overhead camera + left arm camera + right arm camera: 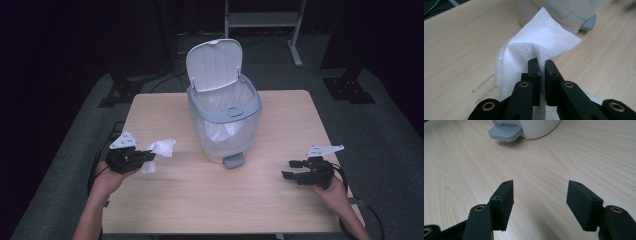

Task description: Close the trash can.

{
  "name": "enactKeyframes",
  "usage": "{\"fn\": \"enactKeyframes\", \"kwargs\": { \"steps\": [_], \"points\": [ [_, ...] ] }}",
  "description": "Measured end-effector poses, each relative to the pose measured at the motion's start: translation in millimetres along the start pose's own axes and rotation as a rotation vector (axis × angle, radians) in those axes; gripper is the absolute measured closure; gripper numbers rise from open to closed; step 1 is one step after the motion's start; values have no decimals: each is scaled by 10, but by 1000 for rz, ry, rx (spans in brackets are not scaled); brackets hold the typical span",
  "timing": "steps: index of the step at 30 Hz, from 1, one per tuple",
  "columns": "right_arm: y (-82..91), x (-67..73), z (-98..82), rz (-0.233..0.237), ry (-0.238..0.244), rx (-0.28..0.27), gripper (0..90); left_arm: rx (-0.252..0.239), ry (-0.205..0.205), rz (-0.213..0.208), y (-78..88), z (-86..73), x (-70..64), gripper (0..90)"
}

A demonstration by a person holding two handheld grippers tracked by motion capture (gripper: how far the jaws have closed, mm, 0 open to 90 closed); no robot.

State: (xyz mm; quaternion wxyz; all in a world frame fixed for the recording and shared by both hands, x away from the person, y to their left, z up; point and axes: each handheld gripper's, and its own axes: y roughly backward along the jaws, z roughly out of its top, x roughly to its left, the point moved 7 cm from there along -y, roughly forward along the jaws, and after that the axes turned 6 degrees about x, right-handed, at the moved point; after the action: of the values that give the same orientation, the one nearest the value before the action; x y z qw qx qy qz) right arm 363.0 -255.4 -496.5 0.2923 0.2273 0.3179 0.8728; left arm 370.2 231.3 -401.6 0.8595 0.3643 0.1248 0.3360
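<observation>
Tissue [159,150], white and crumpled, sits pinched in the left gripper [148,156] above the near-left part of the desk [165,205]. In the left gripper view the jaws are clenched tight on a fold of it, with the rest of the sheet [536,47] billowing up and forward past the tips and a loose flap hanging down on one side. From where the paper is held, the bin [224,117] stands to the right and a little farther off, near the middle of the desk, its lid [214,63] tipped up and back so the lined mouth is open to the top. That puts the left hand well nearer to the paper's destination in the sense that it already has the load; I would judge the coming move to be a carry rightward and up over the rim. The right gripper [293,169] rests at the near-right of the desk, jaws spread wide and holding nothing, pointing toward the bin's pedal [505,132].
</observation>
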Motion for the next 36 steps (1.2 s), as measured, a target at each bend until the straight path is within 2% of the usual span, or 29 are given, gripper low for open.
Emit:
{"fn": "enactKeyframes", "kwargs": {
  "steps": [4,5,7,9,12,22,28,31,36],
  "points": [
    [-16,-9,5,4,-3,3,376,-10,-16,-2,144,185,18,849],
    [-16,-9,5,4,-3,3,376,-10,-16,-2,144,185,18,849],
    [-26,-11,-4,6,-5,7,376,-9,-35,-6,218,308,16,849],
    [-27,-17,-5,6,-3,6,376,-5,-41,-9,240,345,13,848],
    [-20,-22,-1,7,-5,3,376,-16,-54,-9,304,496,6,849],
    [-11,-56,-1,12,-14,-7,376,-21,-79,-19,402,741,-1,849],
    [-26,-66,1,17,-16,-9,376,-25,-116,-18,470,955,-33,848],
    [-28,-64,-3,17,-14,-9,376,-30,-116,-19,482,994,-43,848],
    [-21,-68,-6,15,-20,-12,376,-31,-142,-20,531,1122,-67,848]
  ]
}}
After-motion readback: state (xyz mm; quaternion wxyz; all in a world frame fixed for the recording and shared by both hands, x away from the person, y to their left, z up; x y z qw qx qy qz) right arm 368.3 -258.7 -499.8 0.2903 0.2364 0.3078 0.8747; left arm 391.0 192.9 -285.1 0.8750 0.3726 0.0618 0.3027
